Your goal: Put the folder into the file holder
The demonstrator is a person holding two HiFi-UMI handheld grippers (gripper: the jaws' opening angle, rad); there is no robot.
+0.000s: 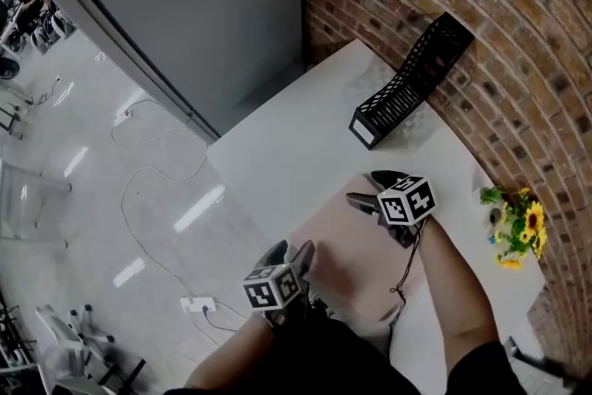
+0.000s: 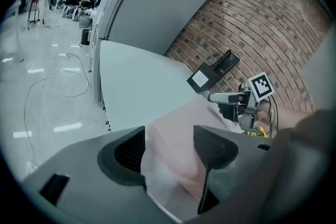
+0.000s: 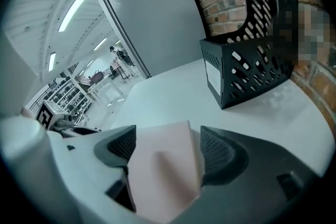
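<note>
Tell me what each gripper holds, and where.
Nothing is held: left gripper and right gripper stand open, pink folder between their jaws, pads not pressing.

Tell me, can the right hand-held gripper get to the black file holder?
Probably yes: only white table lies between the right hand-held gripper and the file holder.

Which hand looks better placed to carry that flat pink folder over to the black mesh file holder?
Probably the right. The right gripper stands open over the far corner of the flat pink folder, nearest the black mesh file holder. The left gripper, also open, is at the near edge, farther away.
</note>
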